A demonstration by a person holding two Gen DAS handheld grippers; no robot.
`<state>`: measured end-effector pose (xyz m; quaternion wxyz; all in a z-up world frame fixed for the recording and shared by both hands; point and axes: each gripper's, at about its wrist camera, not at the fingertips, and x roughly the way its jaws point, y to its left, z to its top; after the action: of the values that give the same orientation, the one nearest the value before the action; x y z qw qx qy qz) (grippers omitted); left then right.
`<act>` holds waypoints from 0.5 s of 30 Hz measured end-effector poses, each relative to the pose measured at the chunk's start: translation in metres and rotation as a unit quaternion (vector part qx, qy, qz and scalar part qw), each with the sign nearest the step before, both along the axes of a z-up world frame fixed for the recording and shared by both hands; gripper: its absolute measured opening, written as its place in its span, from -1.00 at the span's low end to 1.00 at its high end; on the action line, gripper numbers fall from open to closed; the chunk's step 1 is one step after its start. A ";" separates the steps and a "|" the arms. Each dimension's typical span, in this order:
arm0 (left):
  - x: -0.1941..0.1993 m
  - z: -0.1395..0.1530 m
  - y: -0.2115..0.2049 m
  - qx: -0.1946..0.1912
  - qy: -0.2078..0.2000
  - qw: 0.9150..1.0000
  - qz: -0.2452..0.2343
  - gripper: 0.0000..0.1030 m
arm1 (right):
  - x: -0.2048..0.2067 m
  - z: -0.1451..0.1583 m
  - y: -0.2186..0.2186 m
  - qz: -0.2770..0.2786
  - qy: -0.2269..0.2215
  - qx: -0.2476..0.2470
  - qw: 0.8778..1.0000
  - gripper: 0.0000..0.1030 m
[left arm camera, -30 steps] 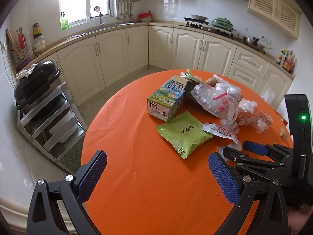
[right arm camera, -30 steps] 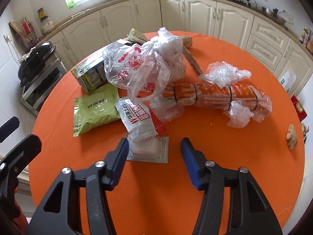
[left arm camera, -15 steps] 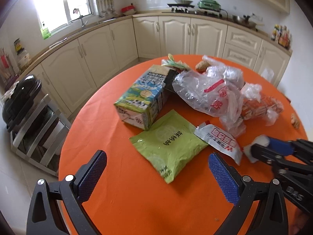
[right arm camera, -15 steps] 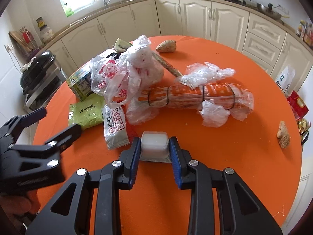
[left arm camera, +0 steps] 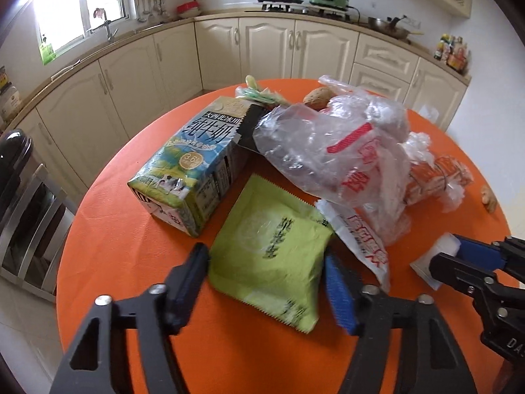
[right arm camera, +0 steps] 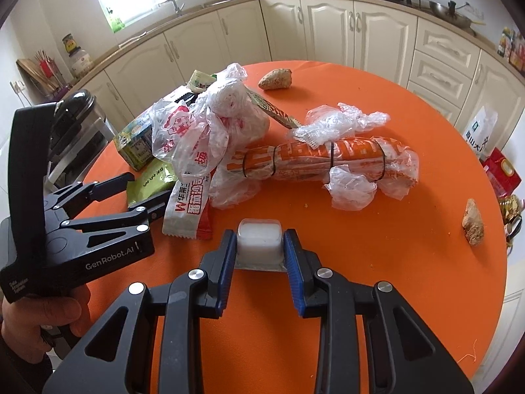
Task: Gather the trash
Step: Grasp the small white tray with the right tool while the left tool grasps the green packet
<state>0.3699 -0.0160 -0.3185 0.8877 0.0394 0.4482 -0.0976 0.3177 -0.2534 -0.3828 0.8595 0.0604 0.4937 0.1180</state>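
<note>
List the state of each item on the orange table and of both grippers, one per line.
right gripper: shut on the white plastic cup.
left gripper: open, fingers either side of the green packet, not clamped.
milk carton: lying on its side, top torn open.
clear plastic bag: crumpled, slumped against the carton.
orange wrapped bundle: lying flat, banded.
red-and-white sachet: flat, apparently empty.

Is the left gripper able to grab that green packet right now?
Probably yes: the left gripper is open with the green packet lying between its fingers, nothing on top of it.
</note>
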 end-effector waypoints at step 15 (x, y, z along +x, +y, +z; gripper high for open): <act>-0.040 0.012 0.031 -0.070 0.005 0.997 0.014 -0.62 | -0.026 0.013 -0.021 -0.014 -0.009 0.022 1.000 -0.43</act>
<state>0.3299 0.0152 -0.3061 0.8873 -0.0294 0.4451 -0.1168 0.2922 -0.2741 -0.3699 0.8639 0.0856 0.4823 0.1173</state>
